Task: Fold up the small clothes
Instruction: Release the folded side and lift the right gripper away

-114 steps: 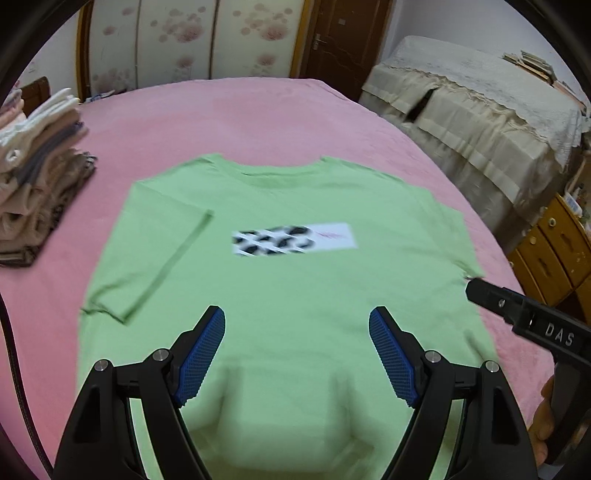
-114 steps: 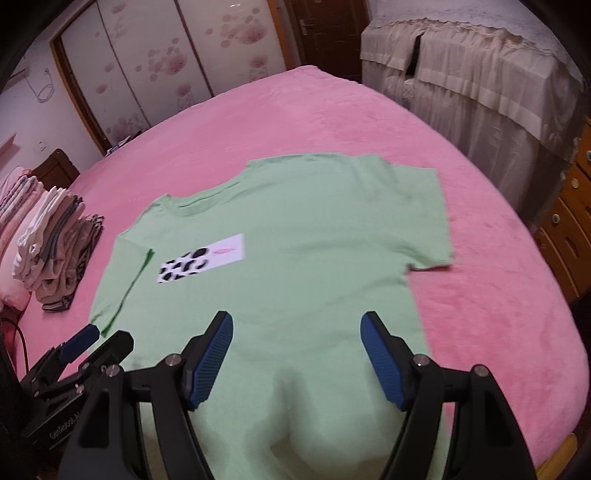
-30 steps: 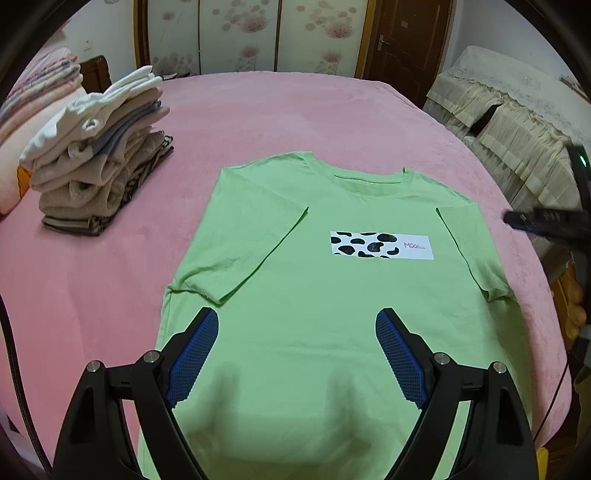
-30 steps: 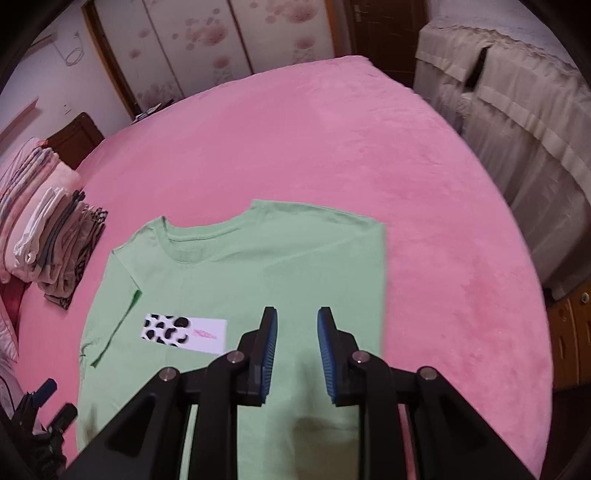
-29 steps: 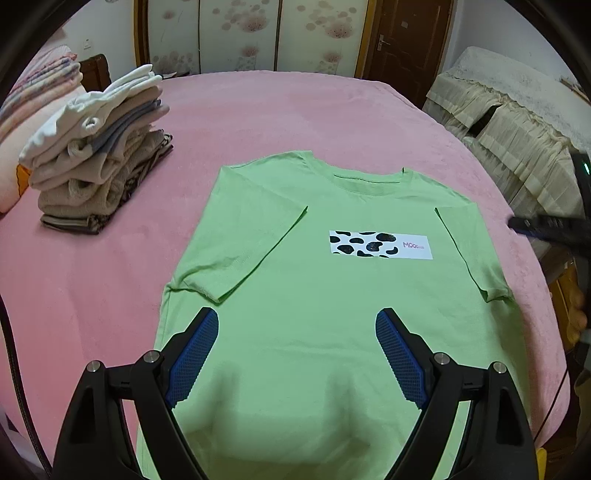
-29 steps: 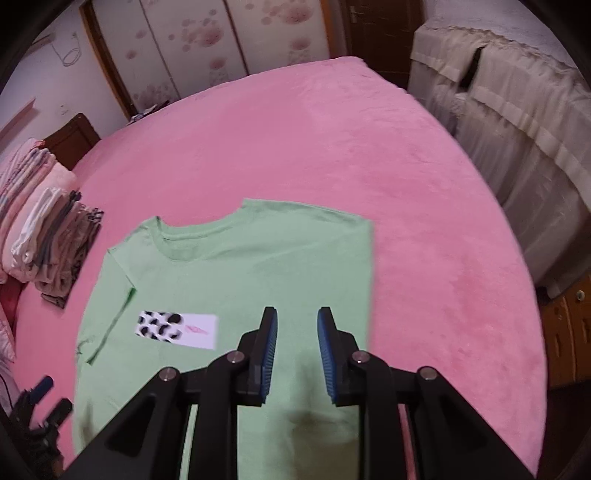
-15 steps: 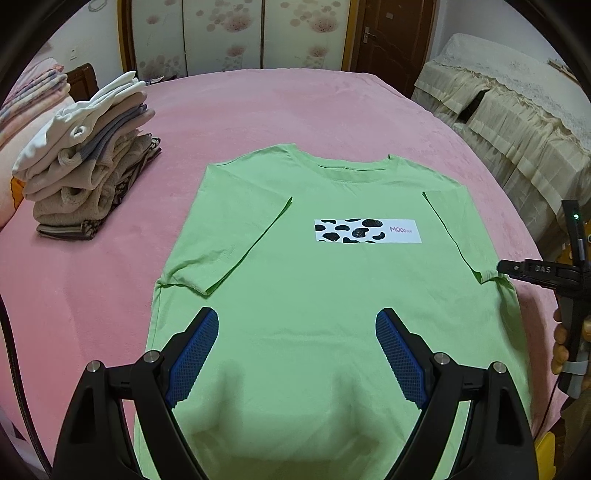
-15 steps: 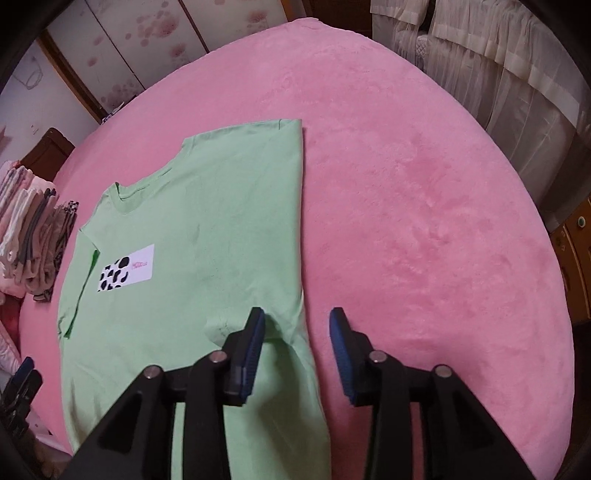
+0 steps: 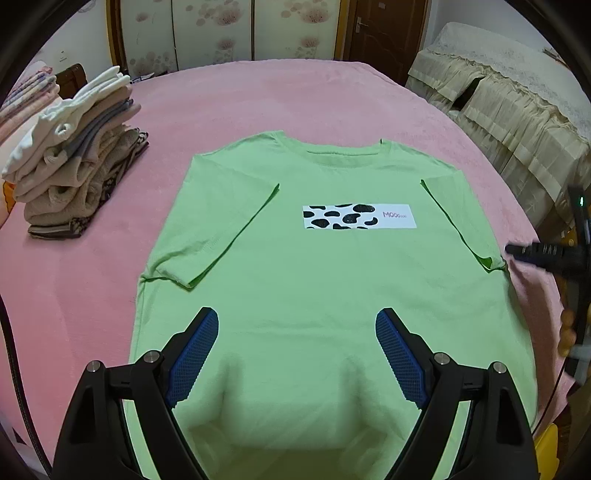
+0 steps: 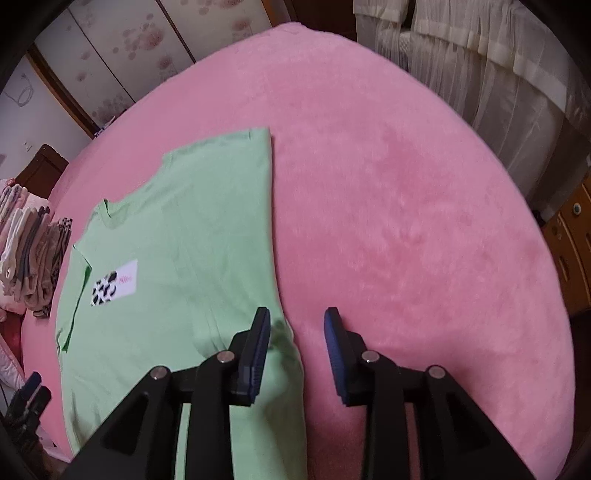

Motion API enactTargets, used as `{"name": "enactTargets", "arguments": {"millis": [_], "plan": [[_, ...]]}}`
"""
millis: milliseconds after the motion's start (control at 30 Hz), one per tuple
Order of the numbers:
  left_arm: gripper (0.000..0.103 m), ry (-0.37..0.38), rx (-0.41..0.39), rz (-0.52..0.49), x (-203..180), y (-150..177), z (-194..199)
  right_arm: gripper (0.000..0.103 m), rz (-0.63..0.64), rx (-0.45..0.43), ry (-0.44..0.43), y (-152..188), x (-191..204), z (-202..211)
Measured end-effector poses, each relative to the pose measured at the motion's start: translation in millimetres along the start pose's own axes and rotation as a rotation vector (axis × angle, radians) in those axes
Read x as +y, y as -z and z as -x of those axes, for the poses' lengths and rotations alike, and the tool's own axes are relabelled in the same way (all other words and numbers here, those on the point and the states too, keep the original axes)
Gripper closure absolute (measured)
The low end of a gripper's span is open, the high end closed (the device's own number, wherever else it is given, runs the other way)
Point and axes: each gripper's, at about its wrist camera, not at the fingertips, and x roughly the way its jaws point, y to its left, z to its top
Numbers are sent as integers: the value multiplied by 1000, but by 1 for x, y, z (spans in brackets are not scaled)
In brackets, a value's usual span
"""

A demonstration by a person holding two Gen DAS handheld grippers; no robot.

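Observation:
A light green T-shirt [image 9: 317, 280] with a cow-print label [image 9: 358, 216] lies flat, face up, on the pink bed cover [image 9: 258, 96]. Both sleeves are folded inward onto the chest. My left gripper [image 9: 295, 350] is open and empty above the shirt's lower part. My right gripper [image 10: 297, 343] is open and empty, low over the shirt's right side edge [image 10: 275, 258], one finger over cloth, the other over the bed cover [image 10: 406, 203]. The right gripper also shows at the right edge of the left wrist view [image 9: 543, 253].
A stack of folded clothes [image 9: 70, 162] stands on the bed at the left, also in the right wrist view [image 10: 33, 243]. A covered sofa [image 9: 517, 110] and a wooden cabinet [image 10: 569, 236] stand past the bed's right edge. Wardrobe doors [image 9: 221, 33] are behind.
The right sleeve has been folded inward. My right gripper, nearly shut a second ago, has opened and dropped to the shirt's right side edge. The left gripper has barely moved.

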Motion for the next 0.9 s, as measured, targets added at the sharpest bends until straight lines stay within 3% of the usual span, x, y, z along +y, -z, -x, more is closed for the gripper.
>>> {"name": "enactTargets", "arguments": {"millis": [233,433,667,900], "plan": [[17,-3,19,0,1,4,-12,73,7,-38,19,-59,22,-21],[17,-26,21,17,13,5,-23,73,-5,-15,44,-106,35,-70],[17,-41,52,69,33,9,-40,75,17,-44,139,-122,35,-90],[17,-42,46,82,37,7,-40,75,-3,-94,216,-119,22,-73]]}}
